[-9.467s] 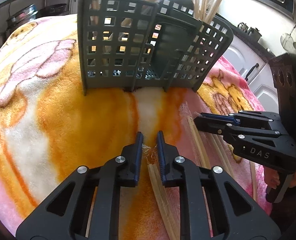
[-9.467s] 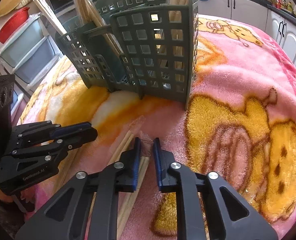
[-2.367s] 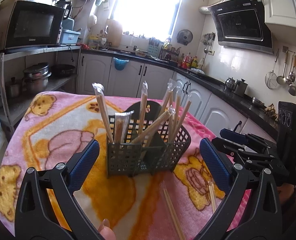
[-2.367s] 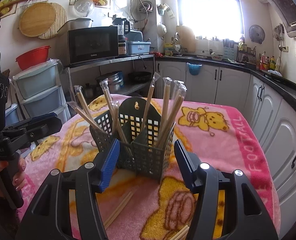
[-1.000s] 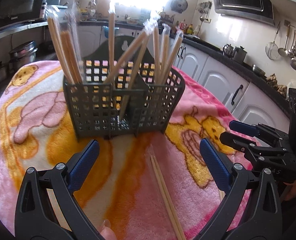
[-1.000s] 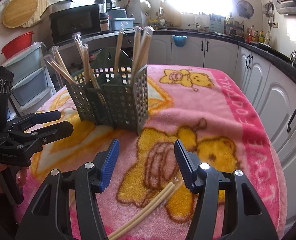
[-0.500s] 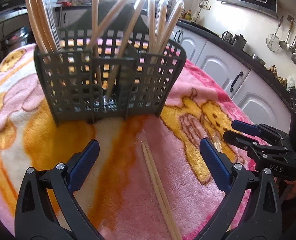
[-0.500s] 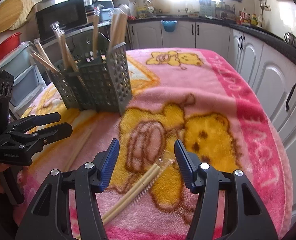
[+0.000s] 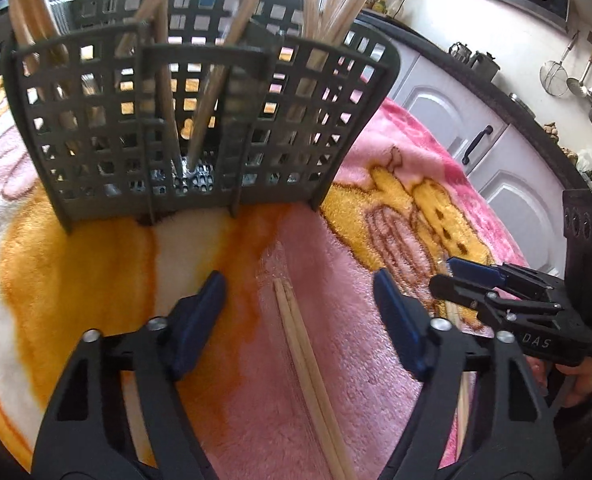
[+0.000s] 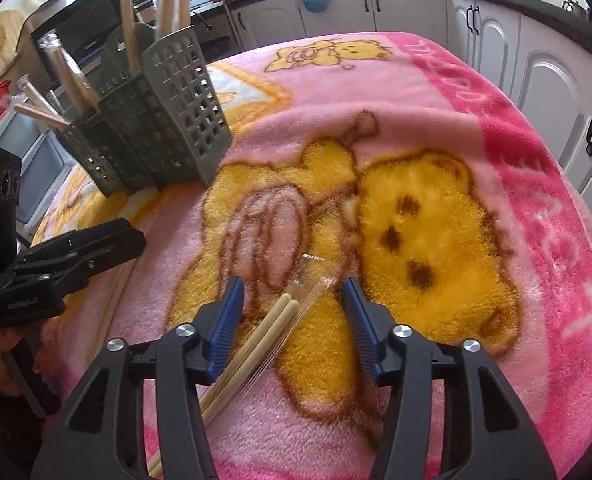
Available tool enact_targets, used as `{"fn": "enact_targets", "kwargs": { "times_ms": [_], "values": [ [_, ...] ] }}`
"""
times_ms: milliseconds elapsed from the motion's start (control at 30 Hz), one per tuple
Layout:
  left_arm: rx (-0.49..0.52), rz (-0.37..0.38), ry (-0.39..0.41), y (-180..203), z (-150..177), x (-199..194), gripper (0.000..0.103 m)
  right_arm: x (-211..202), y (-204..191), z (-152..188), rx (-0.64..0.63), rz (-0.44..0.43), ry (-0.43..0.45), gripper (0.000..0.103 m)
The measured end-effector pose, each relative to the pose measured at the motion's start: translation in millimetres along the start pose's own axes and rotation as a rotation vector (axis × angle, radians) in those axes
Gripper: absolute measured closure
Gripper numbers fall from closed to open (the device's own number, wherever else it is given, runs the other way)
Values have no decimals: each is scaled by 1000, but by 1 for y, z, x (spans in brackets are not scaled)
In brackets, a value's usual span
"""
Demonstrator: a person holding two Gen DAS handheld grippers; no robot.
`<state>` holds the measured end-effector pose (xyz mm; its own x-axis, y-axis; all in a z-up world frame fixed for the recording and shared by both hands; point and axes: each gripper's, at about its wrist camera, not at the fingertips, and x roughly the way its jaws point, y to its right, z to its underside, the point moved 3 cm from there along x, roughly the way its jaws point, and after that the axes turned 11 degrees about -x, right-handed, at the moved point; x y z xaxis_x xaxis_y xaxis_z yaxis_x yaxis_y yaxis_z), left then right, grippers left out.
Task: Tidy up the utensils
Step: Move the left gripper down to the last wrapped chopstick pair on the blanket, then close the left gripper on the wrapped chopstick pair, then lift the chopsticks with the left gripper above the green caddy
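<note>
A grey lattice utensil basket (image 9: 199, 128) stands on the blanket and holds several wrapped chopstick pairs; it also shows in the right wrist view (image 10: 155, 120). My left gripper (image 9: 300, 308) is open, low over a wrapped chopstick pair (image 9: 308, 364) that lies between its fingers. My right gripper (image 10: 291, 312) is open, with another wrapped chopstick pair (image 10: 255, 356) lying between its fingers. Each gripper shows in the other's view: the right one (image 9: 476, 280) and the left one (image 10: 107, 236).
A pink and orange bear-print blanket (image 10: 436, 220) covers the table. White cabinets (image 10: 536, 60) and a dark counter stand beyond the right edge. Another chopstick pair (image 9: 462, 396) lies under the right gripper side. Storage drawers (image 10: 35, 152) stand at left.
Both grippers have come down and forward toward the blanket. The left one has narrowed its opening around the loose chopstick pair. The right one now straddles its pair.
</note>
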<state>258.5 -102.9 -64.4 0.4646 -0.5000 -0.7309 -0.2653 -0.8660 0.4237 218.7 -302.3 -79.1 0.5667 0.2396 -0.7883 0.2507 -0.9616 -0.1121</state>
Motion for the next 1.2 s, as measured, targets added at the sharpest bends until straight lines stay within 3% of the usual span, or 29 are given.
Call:
{"fn": "enact_targets", "kwargs": {
  "times_ms": [67,333,533,700,1200],
  "values": [
    [2,0,-8,0,-1,3,46,2,1,-1,-1,9,-3,68],
    [18,-56,-15,-4,-10,13,82,5,-1,-6,-14,-24,6,91],
    [4,-57,-19,-17,-14,10,99,1,-12,-11,-28,-55,29,94],
    [-10,-18,1,-21,-16,-6,100,-13,-28,-22,-72,-79,80,94],
    [38,41,218,-3,-40,-102,101,-73,-81,-57,-225,-119,259,95]
  ]
}}
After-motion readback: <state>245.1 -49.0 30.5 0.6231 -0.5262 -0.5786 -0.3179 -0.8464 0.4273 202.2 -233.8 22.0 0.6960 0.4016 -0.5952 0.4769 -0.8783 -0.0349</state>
